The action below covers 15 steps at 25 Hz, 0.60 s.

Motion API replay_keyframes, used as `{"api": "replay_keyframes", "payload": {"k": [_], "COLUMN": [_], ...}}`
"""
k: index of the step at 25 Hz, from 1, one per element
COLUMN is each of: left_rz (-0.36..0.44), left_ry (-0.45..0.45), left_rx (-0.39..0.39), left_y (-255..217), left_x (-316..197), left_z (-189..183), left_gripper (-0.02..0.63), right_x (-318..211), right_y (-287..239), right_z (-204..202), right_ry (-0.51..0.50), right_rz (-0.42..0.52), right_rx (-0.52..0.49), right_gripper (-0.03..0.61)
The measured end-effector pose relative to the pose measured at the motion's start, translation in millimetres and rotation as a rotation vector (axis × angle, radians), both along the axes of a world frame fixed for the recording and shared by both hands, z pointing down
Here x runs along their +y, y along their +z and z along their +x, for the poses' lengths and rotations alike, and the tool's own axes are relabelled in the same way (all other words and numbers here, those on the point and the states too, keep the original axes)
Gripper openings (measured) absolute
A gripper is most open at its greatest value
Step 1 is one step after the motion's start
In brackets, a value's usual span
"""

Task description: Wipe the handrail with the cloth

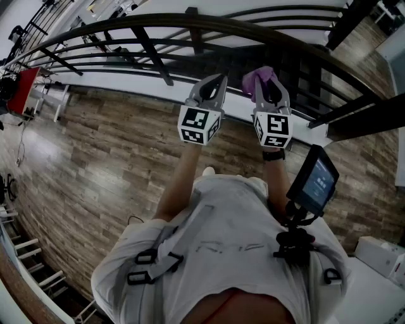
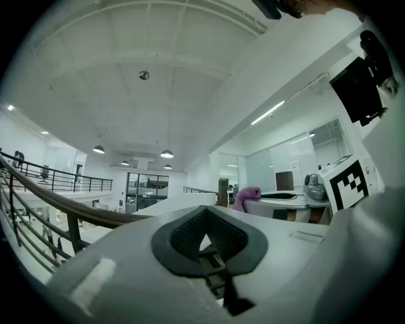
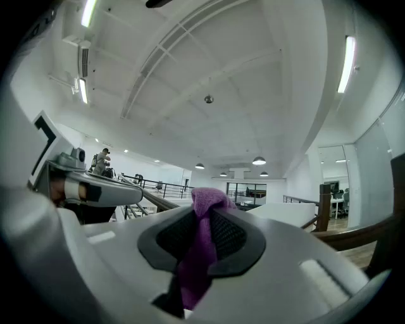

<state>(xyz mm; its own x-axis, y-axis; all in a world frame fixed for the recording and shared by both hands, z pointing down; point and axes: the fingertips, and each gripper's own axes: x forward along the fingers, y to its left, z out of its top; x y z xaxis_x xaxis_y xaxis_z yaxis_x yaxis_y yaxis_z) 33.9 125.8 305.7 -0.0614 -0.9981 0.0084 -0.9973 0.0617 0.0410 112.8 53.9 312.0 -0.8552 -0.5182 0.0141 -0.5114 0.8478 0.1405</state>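
Right hand-held gripper tight on purple cloth, left hand-held gripper together, near handrail above wood floor

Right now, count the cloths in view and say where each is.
1. The purple cloth is pinched in the right gripper, held up by the handrail. The left gripper holds none; others may be hidden.

My right fingers are matt grey plastic, pads dark and ribbed. Cloth: soft purple fabric. Handrail: dark, smooth. Floor: wood-grain planks.
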Motion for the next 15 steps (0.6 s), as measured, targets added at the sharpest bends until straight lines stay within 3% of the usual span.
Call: {"api": "replay_keyframes", "payload": {"k": [9,15], "left_rz": [-0.006,-0.03], "left_ry": [-0.057,-0.141], "left_rx": [-0.013,0.003], "left_y": [4,21], "left_x": [-4,7], "left_z": [4,-33], "left_gripper": [0.002,0.0], "right_x": [-3,9], "right_y": [-3,-2], "right_z": [-3,-42], "right_ry": [-0.081,-0.2], "right_rz": [-0.025,-0.072], "right_rx": [-0.08,-0.152], "right_gripper": [0.066,0.066]}}
